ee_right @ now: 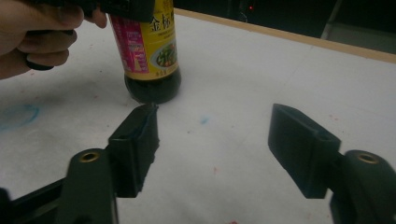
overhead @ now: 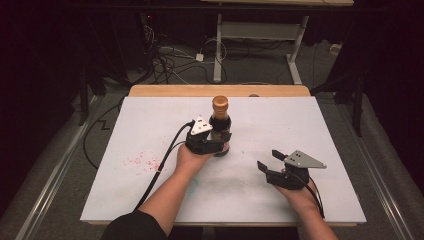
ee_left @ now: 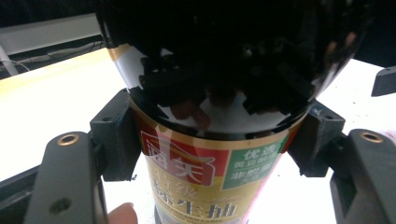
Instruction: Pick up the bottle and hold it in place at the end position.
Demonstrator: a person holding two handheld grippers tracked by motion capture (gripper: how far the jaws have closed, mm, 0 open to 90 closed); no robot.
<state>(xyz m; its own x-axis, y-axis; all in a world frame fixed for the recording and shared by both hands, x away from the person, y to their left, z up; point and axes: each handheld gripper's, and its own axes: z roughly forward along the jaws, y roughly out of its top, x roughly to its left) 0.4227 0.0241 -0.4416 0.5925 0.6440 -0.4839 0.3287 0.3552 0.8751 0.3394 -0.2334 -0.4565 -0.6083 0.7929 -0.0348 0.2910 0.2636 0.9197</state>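
Between left claw jaws: bottle.

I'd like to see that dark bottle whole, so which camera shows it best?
The high view: the bottle stands upright on the white table, gold cap to base, the left gripper closed around its middle. The left gripper view shows its label and dark shoulder close up. The right gripper view shows its lower label and base.
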